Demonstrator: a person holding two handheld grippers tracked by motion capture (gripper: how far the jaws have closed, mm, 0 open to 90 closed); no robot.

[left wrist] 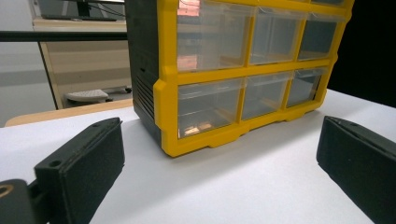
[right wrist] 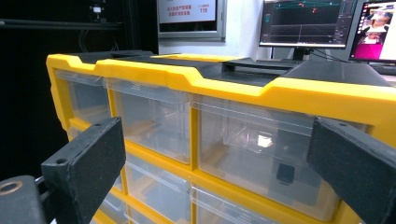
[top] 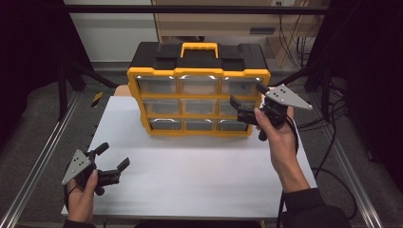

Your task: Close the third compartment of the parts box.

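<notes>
A yellow-and-black organizer cabinet point(top: 198, 90) with three rows of clear drawers stands at the back middle of the white table point(top: 190, 175). My right gripper point(top: 247, 95) is open just in front of the cabinet's right column, level with the upper drawers. In the right gripper view its jaws point(right wrist: 219, 158) frame the top right drawer point(right wrist: 261, 158), which holds a small dark item point(right wrist: 285, 172). My left gripper point(top: 114, 156) rests open near the table's front left, well apart from the cabinet. In the left gripper view its open jaws point(left wrist: 219, 158) point at the cabinet's lower left corner point(left wrist: 170, 140).
Metal rails point(top: 43, 156) run along both sides of the table. Cables point(top: 332, 123) hang off to the right. A wooden cabinet point(top: 228, 23) stands behind the table, and monitors point(right wrist: 308, 23) show beyond the organizer. Bare white tabletop lies between the two hands.
</notes>
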